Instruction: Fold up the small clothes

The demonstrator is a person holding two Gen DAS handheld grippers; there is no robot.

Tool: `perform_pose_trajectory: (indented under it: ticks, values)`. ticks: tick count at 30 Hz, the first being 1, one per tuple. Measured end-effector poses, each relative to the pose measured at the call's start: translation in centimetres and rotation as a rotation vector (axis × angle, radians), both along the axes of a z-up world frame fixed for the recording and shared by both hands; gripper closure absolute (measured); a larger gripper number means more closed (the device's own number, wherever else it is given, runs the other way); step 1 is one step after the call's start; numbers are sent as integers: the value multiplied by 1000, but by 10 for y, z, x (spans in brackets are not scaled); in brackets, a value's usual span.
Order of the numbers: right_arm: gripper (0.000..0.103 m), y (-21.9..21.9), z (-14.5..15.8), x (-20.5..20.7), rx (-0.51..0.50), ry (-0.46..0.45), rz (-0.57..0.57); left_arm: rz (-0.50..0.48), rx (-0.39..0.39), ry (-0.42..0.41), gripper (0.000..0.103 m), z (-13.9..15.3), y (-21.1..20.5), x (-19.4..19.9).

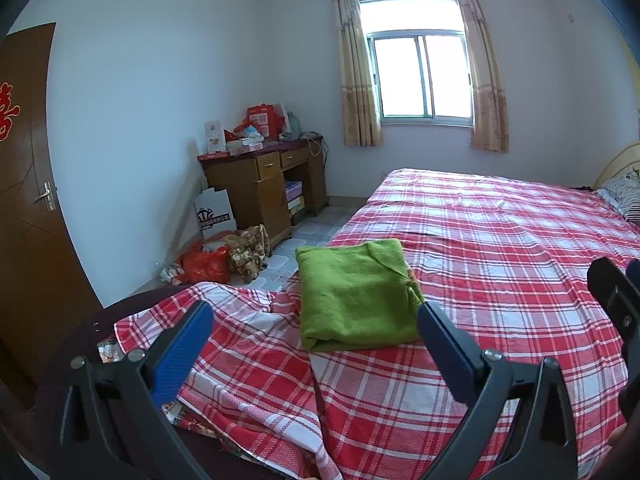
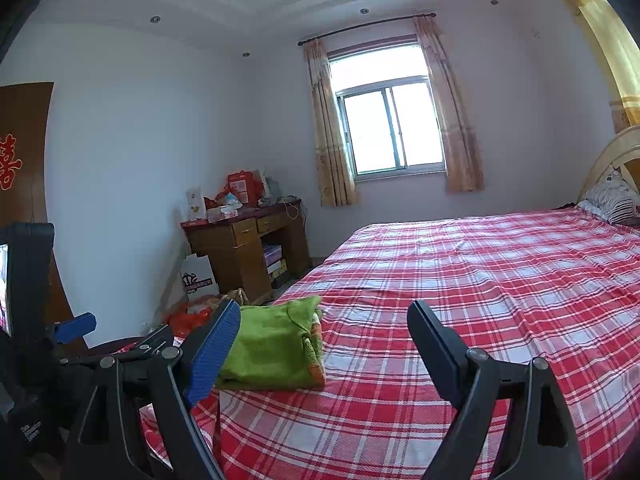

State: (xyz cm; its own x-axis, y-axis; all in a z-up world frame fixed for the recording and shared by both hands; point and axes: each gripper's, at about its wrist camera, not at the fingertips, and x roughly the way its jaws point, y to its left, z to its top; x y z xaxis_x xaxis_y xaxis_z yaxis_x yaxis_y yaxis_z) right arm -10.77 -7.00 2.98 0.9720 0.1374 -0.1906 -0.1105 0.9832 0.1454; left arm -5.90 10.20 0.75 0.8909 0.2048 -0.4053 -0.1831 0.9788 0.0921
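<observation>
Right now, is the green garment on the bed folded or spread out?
Folded. The green garment lies as a compact layered rectangle on the plaid bedsheet, with a doubled edge along its near side. Neither pair of tongs touches it.

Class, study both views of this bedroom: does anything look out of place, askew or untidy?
The folded green garment lies neatly on the bed. The red plaid sheet is rumpled near the bed's corner, bunched into loose folds. On the floor by the desk, a red plastic bag and other bags lie scattered.
</observation>
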Motion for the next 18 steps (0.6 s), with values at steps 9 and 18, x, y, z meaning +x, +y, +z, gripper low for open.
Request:
perform_pose_trajectory:
  ticks: [9, 18]
  values:
    - [17, 0, 0, 0, -2, -1, -2, -7, 10, 5, 0, 1, -1, 0]
    - [17, -2, -1, 2, 5, 3, -5, -1, 15, 5, 0, 1, -2, -1]
